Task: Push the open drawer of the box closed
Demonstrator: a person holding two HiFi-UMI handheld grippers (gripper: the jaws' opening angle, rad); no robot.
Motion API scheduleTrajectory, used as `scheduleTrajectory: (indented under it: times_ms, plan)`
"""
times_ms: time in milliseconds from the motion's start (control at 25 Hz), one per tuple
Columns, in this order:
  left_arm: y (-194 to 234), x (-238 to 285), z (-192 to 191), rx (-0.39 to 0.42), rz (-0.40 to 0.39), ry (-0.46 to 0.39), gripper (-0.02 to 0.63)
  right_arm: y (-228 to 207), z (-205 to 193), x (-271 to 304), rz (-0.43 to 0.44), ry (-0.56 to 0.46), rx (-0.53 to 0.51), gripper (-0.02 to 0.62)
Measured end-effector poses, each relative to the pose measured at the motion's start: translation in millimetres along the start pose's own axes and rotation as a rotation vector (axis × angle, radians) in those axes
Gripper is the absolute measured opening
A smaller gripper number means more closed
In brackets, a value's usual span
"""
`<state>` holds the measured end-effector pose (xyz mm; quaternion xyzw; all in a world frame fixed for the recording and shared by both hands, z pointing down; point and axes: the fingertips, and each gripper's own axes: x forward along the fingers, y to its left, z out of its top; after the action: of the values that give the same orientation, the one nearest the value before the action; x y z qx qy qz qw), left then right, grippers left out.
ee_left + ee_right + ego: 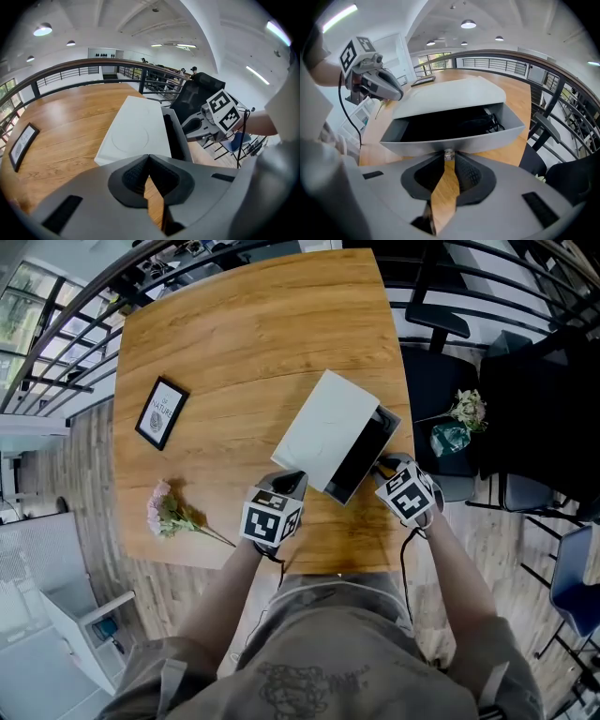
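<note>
A white box (323,427) lies slantwise on the wooden table (234,334). Its drawer (366,457) stands pulled out toward the table's right edge, with a dark inside. In the right gripper view the drawer's grey front (454,140) is just ahead, and my right gripper (448,155) is shut on the small metal knob (448,153) at its middle. My left gripper (291,479) sits at the box's near corner, shut with nothing between its tips. In the left gripper view the box top (136,129) lies just beyond the closed tips (149,157).
A black-framed picture (161,412) lies at the table's left, and a pink flower (169,514) near the front left edge. Black chairs (441,381) stand close beyond the right edge, one holding a small bouquet (459,423). A railing runs behind the table.
</note>
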<state>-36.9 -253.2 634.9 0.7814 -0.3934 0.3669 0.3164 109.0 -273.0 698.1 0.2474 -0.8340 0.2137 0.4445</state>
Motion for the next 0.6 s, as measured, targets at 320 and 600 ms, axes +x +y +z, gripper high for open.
scheduleTrajectory:
  times_ms: [320, 600]
  plan:
    - [-0.1, 0.7, 1.6, -0.008, 0.003, -0.021, 0.017, 2.8, 42.2, 24.6, 0.007, -0.042, -0.002, 0.084]
    - [0.1, 0.8, 1.0, -0.031, 0.012, -0.051, 0.016, -1.0, 50.8, 35.1, -0.023, -0.081, 0.038, 0.086]
